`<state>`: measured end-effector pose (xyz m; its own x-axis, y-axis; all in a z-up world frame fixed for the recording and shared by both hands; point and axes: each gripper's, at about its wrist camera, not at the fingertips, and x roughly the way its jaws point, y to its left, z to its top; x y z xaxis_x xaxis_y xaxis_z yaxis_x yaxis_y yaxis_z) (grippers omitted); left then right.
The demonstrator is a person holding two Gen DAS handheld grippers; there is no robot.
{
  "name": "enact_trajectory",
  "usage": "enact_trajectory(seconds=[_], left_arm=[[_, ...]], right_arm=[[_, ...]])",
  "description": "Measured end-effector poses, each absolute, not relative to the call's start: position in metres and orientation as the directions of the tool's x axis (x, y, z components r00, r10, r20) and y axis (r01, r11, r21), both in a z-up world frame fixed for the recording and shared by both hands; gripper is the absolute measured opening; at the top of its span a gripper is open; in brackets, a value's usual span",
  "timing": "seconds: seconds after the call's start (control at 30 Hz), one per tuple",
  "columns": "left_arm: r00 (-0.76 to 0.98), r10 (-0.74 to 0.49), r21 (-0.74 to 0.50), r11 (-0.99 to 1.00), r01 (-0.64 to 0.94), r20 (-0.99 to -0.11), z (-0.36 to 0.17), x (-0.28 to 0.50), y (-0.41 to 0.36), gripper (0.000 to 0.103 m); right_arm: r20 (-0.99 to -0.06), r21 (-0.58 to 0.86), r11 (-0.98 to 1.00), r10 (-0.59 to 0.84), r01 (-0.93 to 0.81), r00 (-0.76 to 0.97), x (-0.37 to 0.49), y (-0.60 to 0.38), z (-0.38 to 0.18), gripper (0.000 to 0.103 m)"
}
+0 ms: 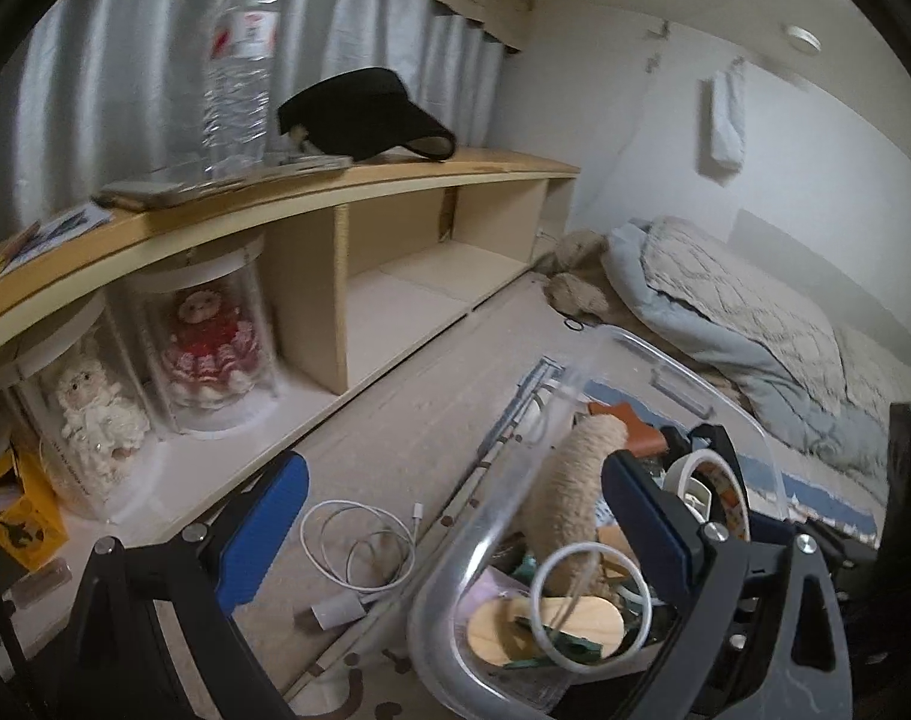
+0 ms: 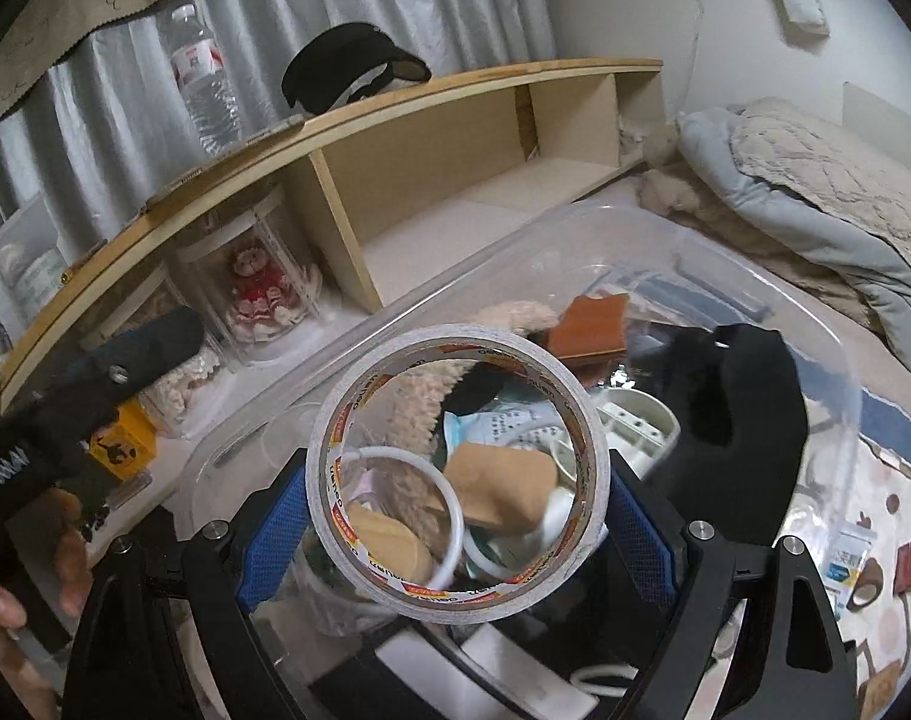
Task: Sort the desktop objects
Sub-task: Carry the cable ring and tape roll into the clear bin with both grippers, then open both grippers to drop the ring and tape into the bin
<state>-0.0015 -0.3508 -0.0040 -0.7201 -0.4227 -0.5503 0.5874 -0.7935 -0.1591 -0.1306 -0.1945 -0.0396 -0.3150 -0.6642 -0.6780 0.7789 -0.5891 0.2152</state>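
Squarely between right claw [image 2: 458, 516] pads, tape roll [image 2: 455, 474]

1. A tape roll [image 2: 455, 471] sat between the right gripper's [image 2: 458, 516] pads, above the clear bin [image 2: 839, 396].
2. At 11 o'clock of the bin stood a shelf [image 2: 359, 102], bearing a bottle [image 2: 200, 78] and a visor [image 2: 347, 63].
3. A cable [image 1: 359, 543] lay at the bin's 9 o'clock.

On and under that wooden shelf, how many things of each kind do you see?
Water bottle: 1
Black visor cap: 1
Doll in a clear case, one red, one white: 2
Total: 4
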Motion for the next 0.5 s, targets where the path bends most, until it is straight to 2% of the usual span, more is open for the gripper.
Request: enact_trajectory(seconds=[0.2, 0.23, 0.3, 0.5], left_arm=[[-0.714, -0.427, -0.167, -0.784, 0.598, -0.555, -0.006, 0.001, -0.359, 0.099], [-0.713, -0.428, -0.162, -0.785, 0.597, -0.555, -0.006, 0.001, -0.358, 0.099], [-0.712, -0.43, -0.152, -0.789, 0.595, -0.555, -0.007, 0.0, -0.357, 0.099], [-0.712, -0.433, -0.119, -0.805, 0.582, -0.554, -0.007, -0.003, -0.35, 0.099]], right_arm=[[-0.702, 0.244, -0.56, -0.665, 0.792, -0.254, -0.132, -0.21, -0.052, 0.091], [-0.7, 0.258, -0.55, -0.673, 0.794, -0.239, -0.131, -0.21, -0.053, 0.092], [-0.7, 0.265, -0.549, -0.675, 0.793, -0.233, -0.13, -0.21, -0.054, 0.103], [-0.655, 0.259, -0.552, -0.703, 0.793, -0.276, -0.128, -0.196, -0.042, 0.103]])
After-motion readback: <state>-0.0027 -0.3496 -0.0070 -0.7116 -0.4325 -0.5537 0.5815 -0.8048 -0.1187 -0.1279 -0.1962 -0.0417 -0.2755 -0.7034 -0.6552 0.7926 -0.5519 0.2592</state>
